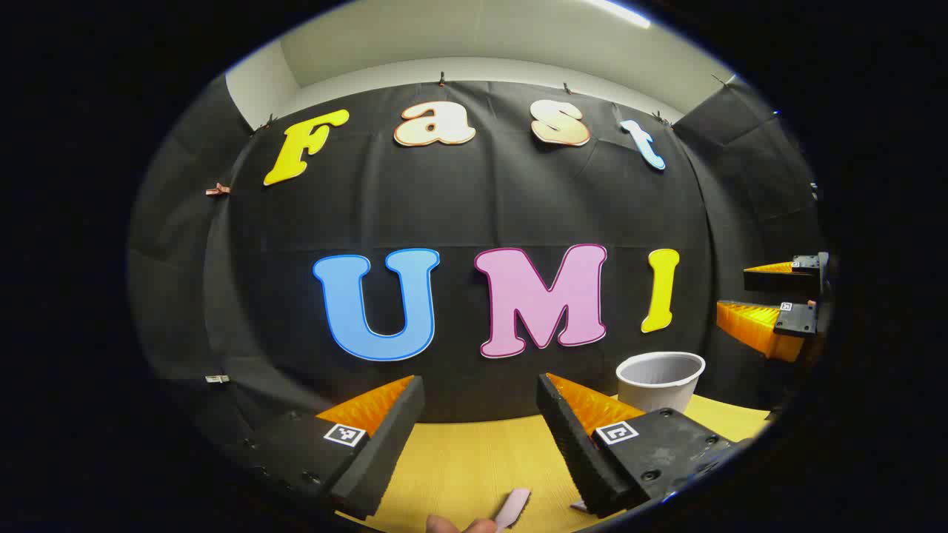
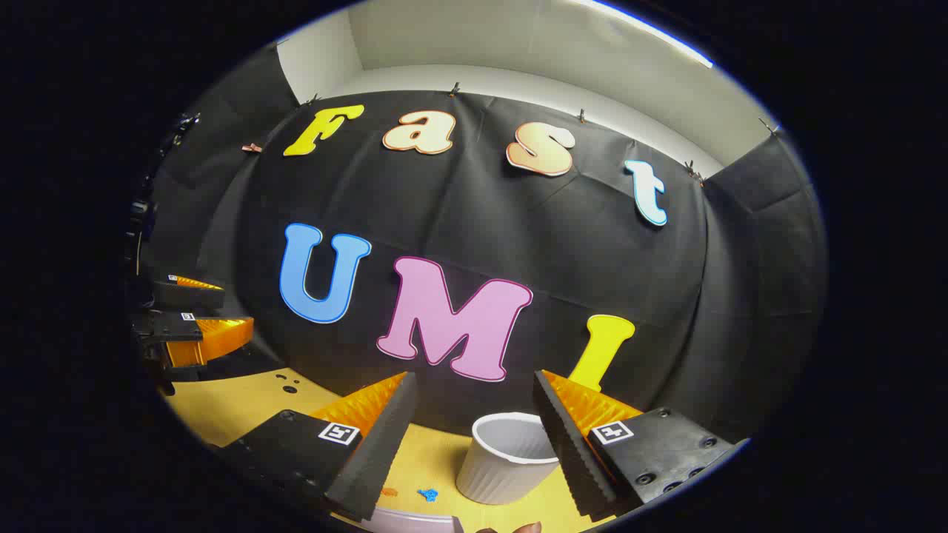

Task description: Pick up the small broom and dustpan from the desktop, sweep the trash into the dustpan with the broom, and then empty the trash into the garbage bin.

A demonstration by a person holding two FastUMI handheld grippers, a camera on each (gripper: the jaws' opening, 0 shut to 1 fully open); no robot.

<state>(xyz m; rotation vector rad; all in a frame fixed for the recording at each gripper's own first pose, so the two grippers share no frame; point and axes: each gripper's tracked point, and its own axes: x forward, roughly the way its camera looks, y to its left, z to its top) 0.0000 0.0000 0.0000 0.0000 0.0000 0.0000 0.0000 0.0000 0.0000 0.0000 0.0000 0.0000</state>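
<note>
Both grippers hang level above the yellow table, fingers spread wide, holding nothing. The right gripper view catches the white bin beside blue scraps; the left gripper sees the bin farther right.

We see the garbage bin, a small white ribbed cup, upright and open-topped on the yellow desktop. Small blue and orange trash scraps lie just beside it.
</note>
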